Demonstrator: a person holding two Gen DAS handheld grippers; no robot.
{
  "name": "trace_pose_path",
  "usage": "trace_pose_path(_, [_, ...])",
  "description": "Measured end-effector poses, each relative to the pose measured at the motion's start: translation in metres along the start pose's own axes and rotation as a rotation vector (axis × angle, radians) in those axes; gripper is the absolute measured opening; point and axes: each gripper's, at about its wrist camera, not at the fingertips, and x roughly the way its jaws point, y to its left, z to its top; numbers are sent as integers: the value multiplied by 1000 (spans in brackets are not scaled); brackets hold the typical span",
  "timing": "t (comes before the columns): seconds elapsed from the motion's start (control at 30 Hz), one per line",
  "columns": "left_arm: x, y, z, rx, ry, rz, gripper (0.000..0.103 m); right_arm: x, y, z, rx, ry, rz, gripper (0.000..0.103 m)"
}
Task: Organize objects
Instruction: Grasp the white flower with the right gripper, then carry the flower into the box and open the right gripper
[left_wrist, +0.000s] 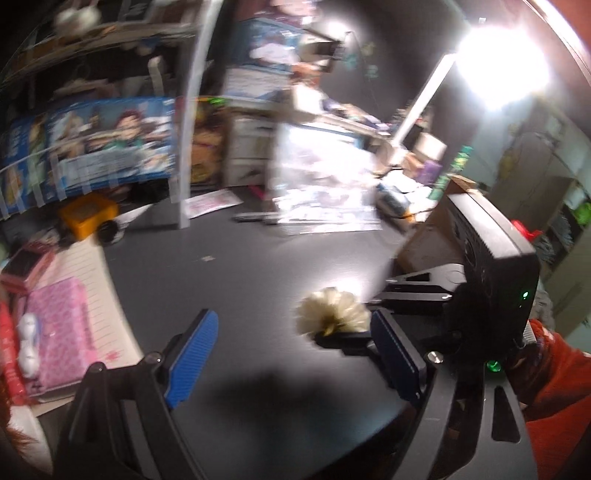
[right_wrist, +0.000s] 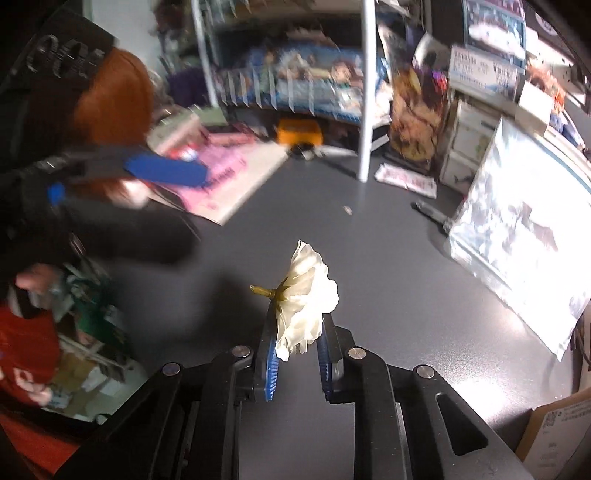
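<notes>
My right gripper (right_wrist: 297, 347) is shut on a cream artificial flower head (right_wrist: 304, 295) with a short green stem stub pointing left. It holds the flower above the dark grey table (right_wrist: 388, 277). In the left wrist view the same flower (left_wrist: 332, 312) shows at the tip of the right gripper (left_wrist: 341, 338), which reaches in from the right, close to my left gripper's right finger. My left gripper (left_wrist: 295, 354) is open and empty, its blue pads wide apart above the table (left_wrist: 240, 277). It also shows blurred at the left of the right wrist view (right_wrist: 162, 171).
A pink patterned box (left_wrist: 59, 328) on a lined notebook (left_wrist: 107, 295) lies at the table's left. An orange box (left_wrist: 88, 214), a white shelf post (left_wrist: 184, 147), glossy packets (left_wrist: 325, 184) and a bright desk lamp (left_wrist: 502, 70) stand at the back.
</notes>
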Motion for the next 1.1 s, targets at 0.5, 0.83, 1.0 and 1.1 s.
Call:
trace_pose_path(0.5, [-6, -128, 63, 168, -52, -194, 36, -146, -15, -15, -27, -237, -86, 13])
trace_pose_path(0.83, [41, -226, 121, 319, -8, -272, 28, -225, -82, -49, 109, -285, -212, 13])
trace_pose_path(1.0, [79, -256, 142, 336, 61, -314, 28, -238, -121, -63, 188, -247, -247, 13])
trace_pose_path(1.1, [102, -264, 149, 335, 107, -310, 28, -236, -143, -69, 233, -208, -236, 13])
